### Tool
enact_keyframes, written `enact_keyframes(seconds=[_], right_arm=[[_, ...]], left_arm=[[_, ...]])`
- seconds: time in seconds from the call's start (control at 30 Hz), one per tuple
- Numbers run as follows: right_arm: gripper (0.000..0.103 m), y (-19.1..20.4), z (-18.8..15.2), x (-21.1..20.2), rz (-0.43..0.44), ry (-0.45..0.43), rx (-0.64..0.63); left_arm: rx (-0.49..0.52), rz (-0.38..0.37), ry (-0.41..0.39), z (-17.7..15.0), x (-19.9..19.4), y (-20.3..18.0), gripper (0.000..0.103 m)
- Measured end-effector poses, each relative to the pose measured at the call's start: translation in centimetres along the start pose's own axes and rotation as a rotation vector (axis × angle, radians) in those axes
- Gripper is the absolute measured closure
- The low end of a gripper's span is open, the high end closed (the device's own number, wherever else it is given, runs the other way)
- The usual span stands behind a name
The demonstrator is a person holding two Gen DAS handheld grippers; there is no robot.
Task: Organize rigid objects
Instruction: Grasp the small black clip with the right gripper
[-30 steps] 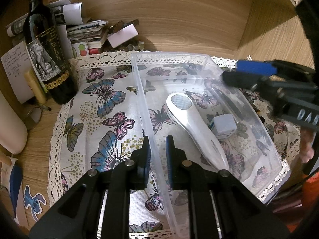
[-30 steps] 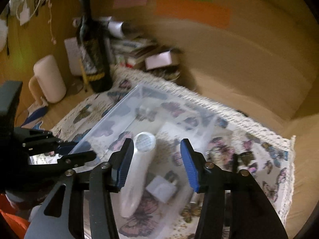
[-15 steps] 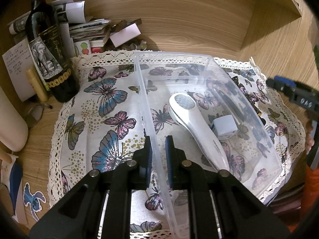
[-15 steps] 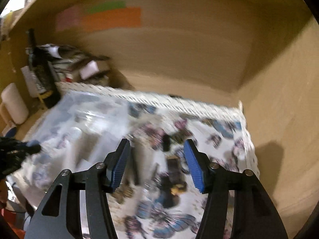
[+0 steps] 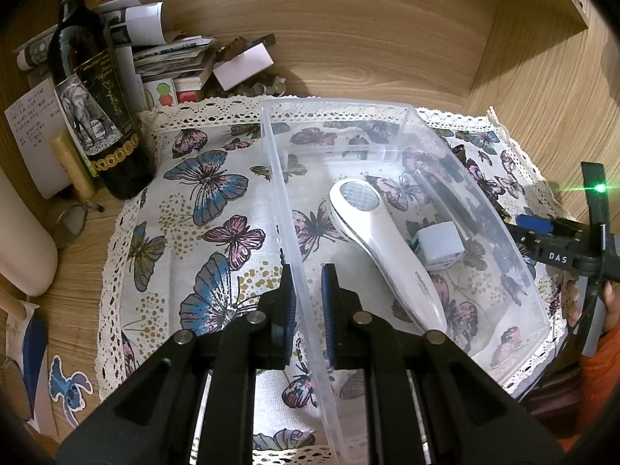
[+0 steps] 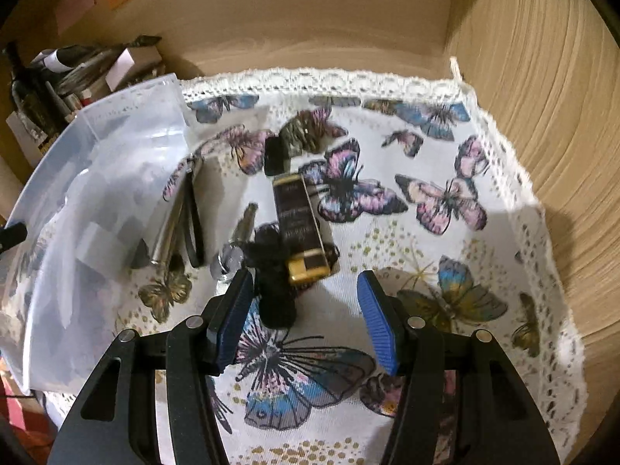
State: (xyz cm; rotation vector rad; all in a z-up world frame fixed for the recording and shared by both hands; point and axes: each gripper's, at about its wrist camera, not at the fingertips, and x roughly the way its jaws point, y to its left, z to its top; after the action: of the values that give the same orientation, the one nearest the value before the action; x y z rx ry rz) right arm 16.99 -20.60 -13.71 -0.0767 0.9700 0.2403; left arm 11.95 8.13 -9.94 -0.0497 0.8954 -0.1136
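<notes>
Two grippers: left gripper [image 5: 309, 279] pinched narrow on near wall of clear bin [image 5: 277, 178]; right gripper [image 6: 305, 283], right of bin, jaws just opened, half wide, holding nothing. Inside bin: one white handheld device [image 5: 387, 248], one white cube [image 5: 441, 242]. Further right of bin: one dark box [image 6: 298, 224].

My left wrist view: looks steeply down along jaws, close over clear bin [image 5: 407, 209] wall, facing wooden back panel. My right wrist view: angled down, close over butterfly cloth [image 6: 445, 201] right of bin [image 6: 97, 201], facing back corner. Both share bin, cloth, wine bottle [image 5: 93, 108] [image 6: 27, 104] at left.
</notes>
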Motion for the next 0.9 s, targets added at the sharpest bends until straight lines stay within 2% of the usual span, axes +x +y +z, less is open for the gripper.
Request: enact_keyframes(seconds=[0.07,0.27,0.73,0.8,0.9], right_arm=[[0.051,0.0,-0.2,0.3,0.002,0.006,-0.003],[0.065,0.1,0.3,1.1,0.036,0.007,0.004],[0.068,-0.5,-0.6,0.2,0.017,0.02,0.023],[0.079,-0.4,-0.9,0.0,0.021,0.021,0.022],[0.083,-0.1,-0.7,-0.2,0.061,0.03,0.016]], left_arm=[[0.002,0.004,-0.002,0.0,0.0,-0.1,0.091],[0.0,0.002,-0.001,-0.1,0.0,-0.1,0.091],[0.002,0.003,-0.003,-0.1,0.0,-0.1,0.091],[0.001,0.002,-0.003,-0.1,0.0,-0.1,0.091],[0.0,0.002,-0.002,0.0,-0.1,-0.2,0.091]])
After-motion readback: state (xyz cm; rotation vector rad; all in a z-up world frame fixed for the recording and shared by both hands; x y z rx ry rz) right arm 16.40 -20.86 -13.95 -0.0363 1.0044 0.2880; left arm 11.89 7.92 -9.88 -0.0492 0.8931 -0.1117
